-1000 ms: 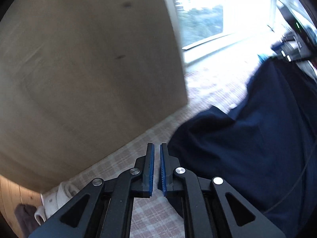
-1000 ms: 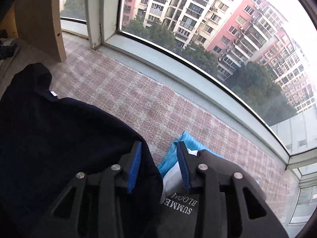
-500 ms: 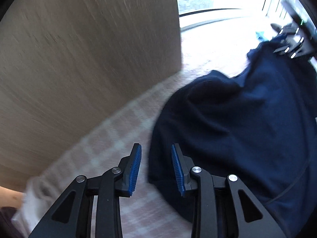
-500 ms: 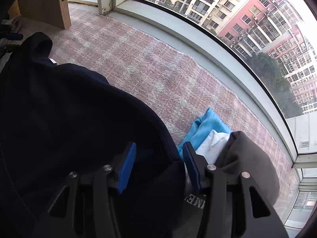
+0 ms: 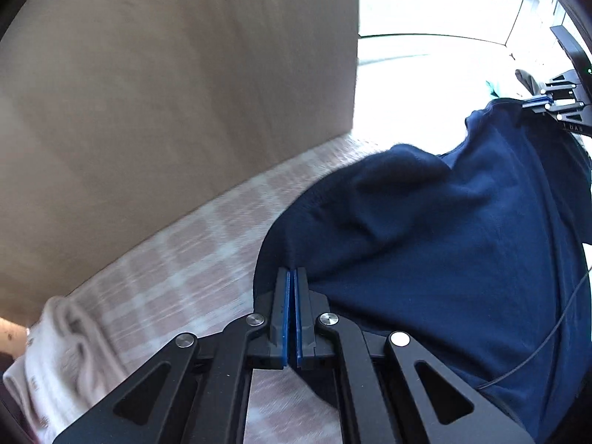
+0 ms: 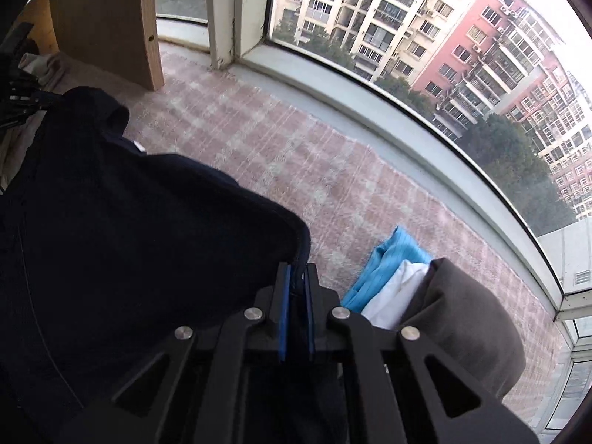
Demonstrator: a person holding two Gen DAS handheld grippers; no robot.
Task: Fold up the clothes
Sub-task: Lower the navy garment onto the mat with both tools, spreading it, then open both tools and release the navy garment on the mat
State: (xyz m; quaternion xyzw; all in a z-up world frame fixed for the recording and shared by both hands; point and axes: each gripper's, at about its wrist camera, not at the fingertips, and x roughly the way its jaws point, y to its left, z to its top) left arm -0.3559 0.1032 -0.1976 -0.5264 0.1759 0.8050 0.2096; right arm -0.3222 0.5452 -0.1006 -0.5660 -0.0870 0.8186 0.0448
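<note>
A pink-and-white checked blanket [image 6: 296, 170] covers the surface beneath everything and runs up to the window sill [image 6: 370, 111]. On it lies a dark navy garment [image 5: 444, 240]. Beside that sits a small pile: a blue cloth [image 6: 384, 262], a white cloth [image 6: 399, 292] and a grey-brown garment [image 6: 466, 318]. A pale cloth [image 5: 66, 351] lies crumpled at the blanket's far end.

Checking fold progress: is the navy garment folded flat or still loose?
Still loose. The navy garment lies rumpled on the checked cloth, each end pinched by a gripper: left, right.
</note>
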